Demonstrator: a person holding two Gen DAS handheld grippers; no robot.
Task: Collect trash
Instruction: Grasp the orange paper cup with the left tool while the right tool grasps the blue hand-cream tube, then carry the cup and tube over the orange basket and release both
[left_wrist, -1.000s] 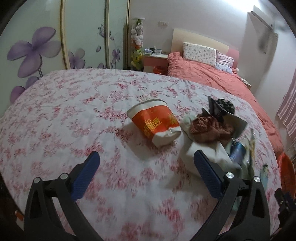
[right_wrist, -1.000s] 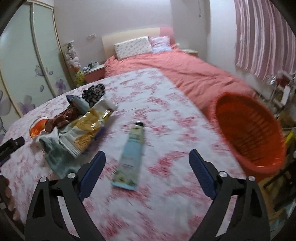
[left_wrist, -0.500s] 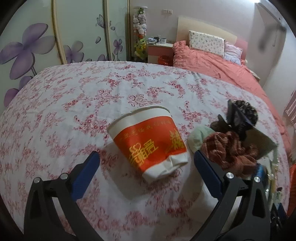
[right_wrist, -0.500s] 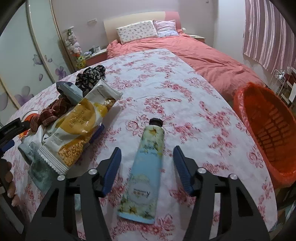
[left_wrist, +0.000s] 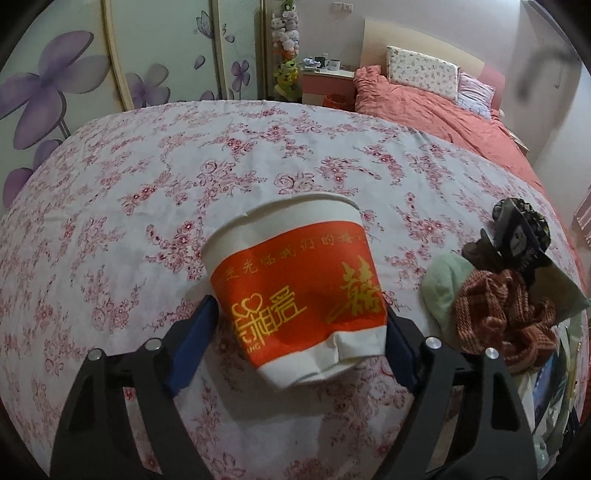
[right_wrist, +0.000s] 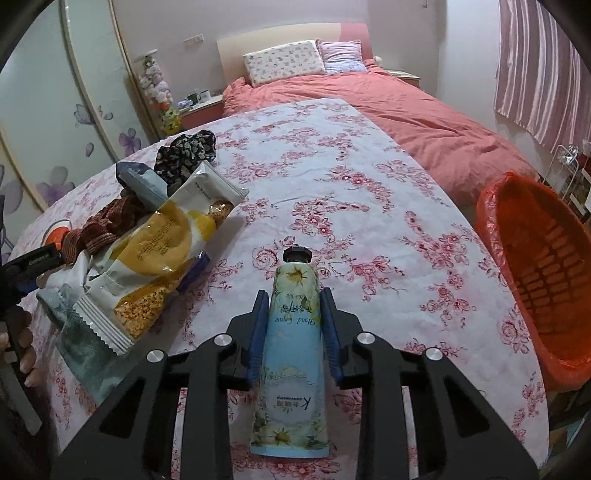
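Left gripper (left_wrist: 301, 328): jaws closing around a paper cup (left_wrist: 295, 291), blue pads flanking its lower half, seemingly touching both sides though the contact is hard to confirm; the cup is a tapered cylinder lying on its side, matte white card with a glossy orange band and gold print, base dented, rim pointing to the far edge of the table (left_wrist: 147, 177); cloth on it is white cotton with pink floral print, slightly wrinkled.

Right gripper (right_wrist: 291, 328): jaws closing on a hand cream tube (right_wrist: 291, 354), ribbed blue pads pressing its 2 flanks; the tube is soft pale-blue plastic, flat crimped end nearest, black cap away, lying near the table's near edge.

Snack wrapper (right_wrist: 159, 254), crinkled foil, yellow and white, serrated end, sits toward the left edge; beside the right edge, an orange plastic lattice basket (right_wrist: 546, 266).
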